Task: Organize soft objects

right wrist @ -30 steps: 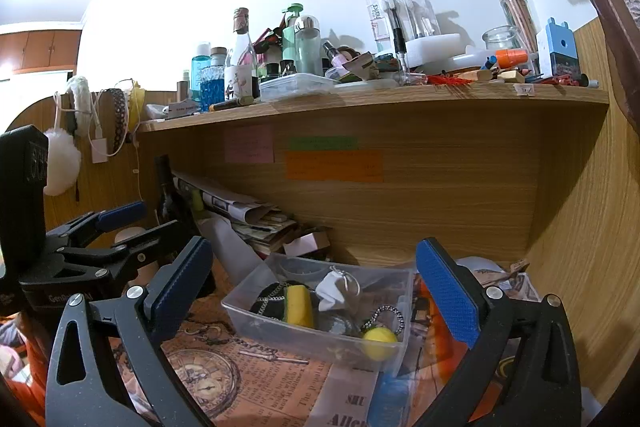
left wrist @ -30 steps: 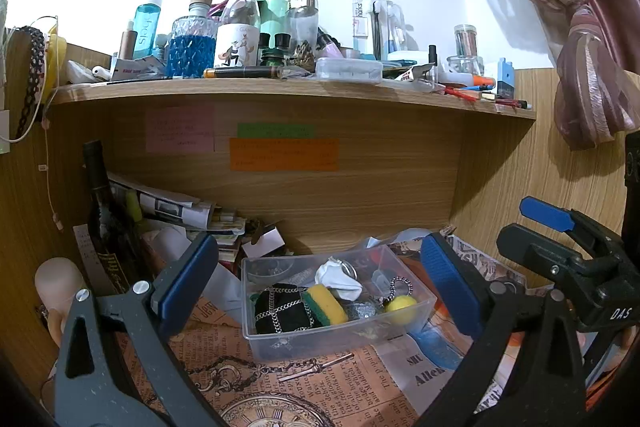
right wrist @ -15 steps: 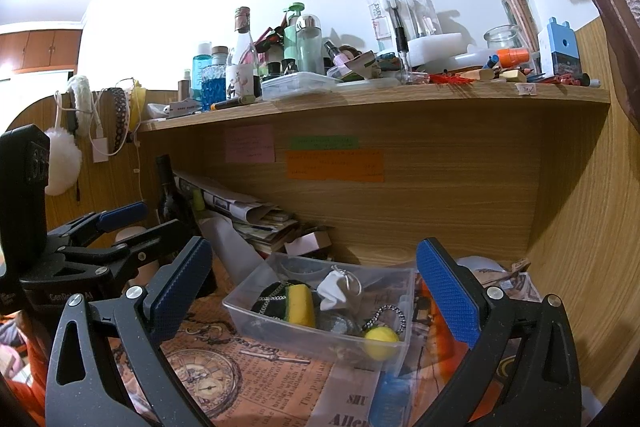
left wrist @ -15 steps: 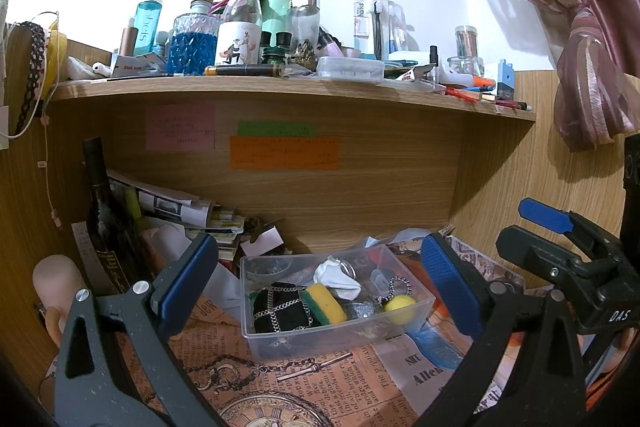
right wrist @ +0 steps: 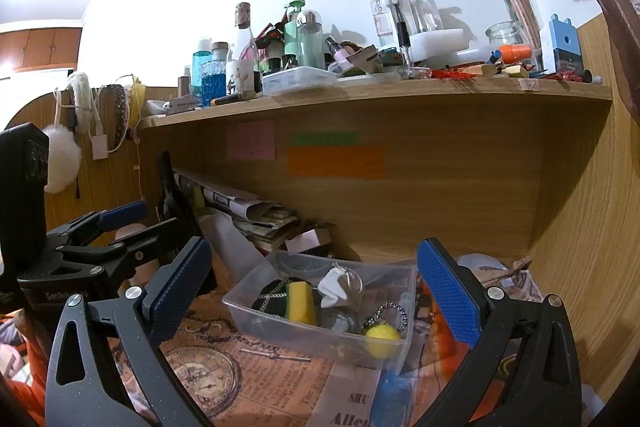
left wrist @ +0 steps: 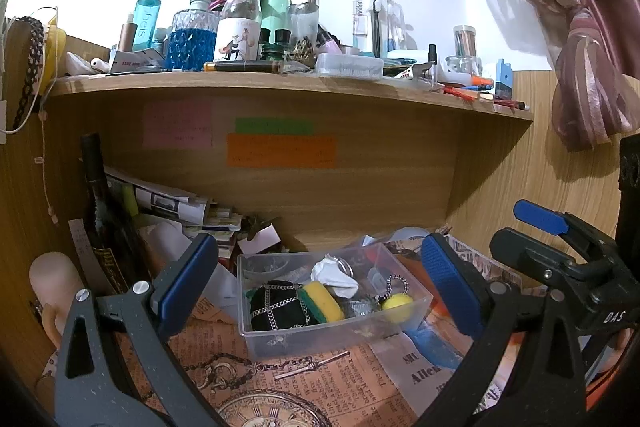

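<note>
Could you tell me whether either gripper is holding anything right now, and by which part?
Nothing is held: the left gripper and right gripper are both open and empty.

sticky notes: the pink, green and orange paper notes (left wrist: 240, 141) on the wooden back panel have writing, way too faint to read
bin: the clear plastic bin (left wrist: 416, 311) has its right end tucked behind a blue pad
pocket-watch print: the orange newspaper-style sheet (left wrist: 264, 411) gets chopped by the bottom edge
curtain: the pink satin curtain (left wrist: 580, 67) runs off the right side

bin (left wrist: 280, 335) on newspaper (left wrist: 328, 387) | sponge (left wrist: 322, 301), ball (left wrist: 396, 302) in bin | bottles (left wrist: 240, 27) on shelf (left wrist: 280, 85) above
</note>
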Demonstrator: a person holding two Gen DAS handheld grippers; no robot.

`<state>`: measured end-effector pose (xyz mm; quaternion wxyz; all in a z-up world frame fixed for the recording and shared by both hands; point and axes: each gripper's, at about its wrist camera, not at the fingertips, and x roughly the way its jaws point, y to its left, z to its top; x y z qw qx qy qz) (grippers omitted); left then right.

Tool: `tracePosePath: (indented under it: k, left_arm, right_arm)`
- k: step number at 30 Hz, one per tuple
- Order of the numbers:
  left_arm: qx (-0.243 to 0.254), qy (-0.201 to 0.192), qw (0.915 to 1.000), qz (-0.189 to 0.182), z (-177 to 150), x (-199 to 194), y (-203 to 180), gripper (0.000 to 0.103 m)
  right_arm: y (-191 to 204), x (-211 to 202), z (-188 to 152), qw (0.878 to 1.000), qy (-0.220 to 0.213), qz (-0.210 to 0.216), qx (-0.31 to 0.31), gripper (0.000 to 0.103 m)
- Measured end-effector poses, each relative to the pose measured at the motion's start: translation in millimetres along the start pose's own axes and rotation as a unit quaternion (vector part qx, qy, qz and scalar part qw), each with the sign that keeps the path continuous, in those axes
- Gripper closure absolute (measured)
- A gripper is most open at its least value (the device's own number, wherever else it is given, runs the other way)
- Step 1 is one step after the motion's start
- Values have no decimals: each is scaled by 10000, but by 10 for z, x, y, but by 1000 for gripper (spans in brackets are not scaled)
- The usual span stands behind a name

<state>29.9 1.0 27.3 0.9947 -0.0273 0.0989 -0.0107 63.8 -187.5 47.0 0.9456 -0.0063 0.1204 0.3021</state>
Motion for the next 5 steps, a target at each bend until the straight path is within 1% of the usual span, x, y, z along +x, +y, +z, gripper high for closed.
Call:
tracePosePath:
  k: [5]
  left_arm:
    - [-8, 31, 10000, -19, -12, 22, 7, 0]
  right_arm:
    - [-10, 36, -10, 10000, 43, 22, 2, 0]
